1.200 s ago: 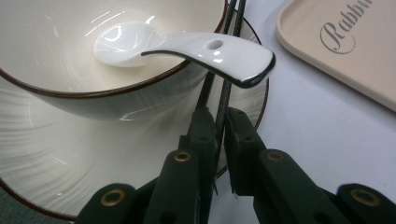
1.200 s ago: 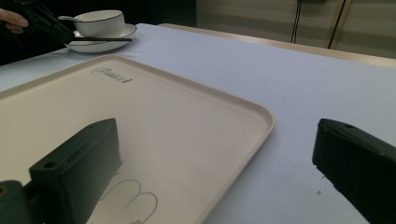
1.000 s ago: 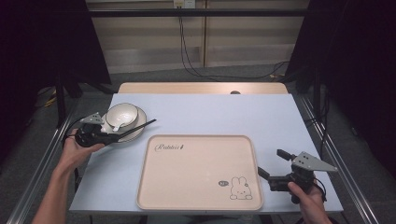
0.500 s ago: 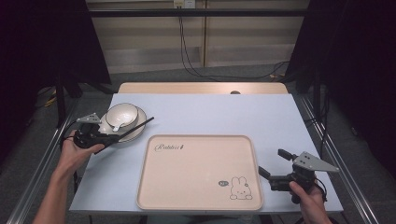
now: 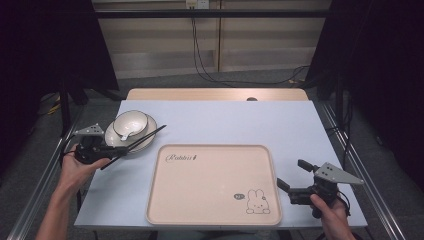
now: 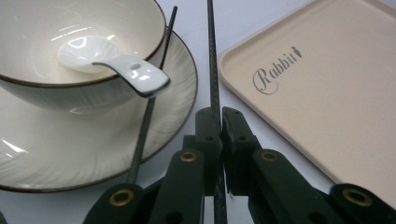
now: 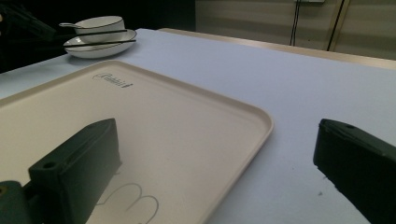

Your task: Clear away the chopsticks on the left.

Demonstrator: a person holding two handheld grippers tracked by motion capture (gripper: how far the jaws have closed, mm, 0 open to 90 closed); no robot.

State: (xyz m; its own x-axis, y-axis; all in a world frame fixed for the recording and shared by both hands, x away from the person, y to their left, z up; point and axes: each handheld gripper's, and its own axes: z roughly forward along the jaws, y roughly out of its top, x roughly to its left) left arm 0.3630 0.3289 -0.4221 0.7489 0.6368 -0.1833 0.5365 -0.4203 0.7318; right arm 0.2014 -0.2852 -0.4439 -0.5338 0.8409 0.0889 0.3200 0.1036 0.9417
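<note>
At the left edge of the high view, the left gripper (image 5: pixel 111 151) holds one black chopstick (image 5: pixel 137 144) pinched between its closed jaws; the left gripper view confirms the rod clamped at its near end, with the second chopstick (image 6: pixel 148 107) lying apart across the rim of the plate (image 6: pixel 180 105). The held chopstick's long axis runs from lower left to upper right, its far tip reaching past the plate toward the upper-left corner of the tray (image 5: pixel 214 186). The bowl (image 5: pixel 130 124) with its white spoon (image 6: pixel 112 63) sits on the plate, just above the gripper. The tray lies to the lower right of the chopstick, close by, so the left hand is judged much the nearer for placing it there. At lower right, the right gripper (image 5: pixel 296 181) rests with jaws wide and empty, beside the tray's right edge.
</note>
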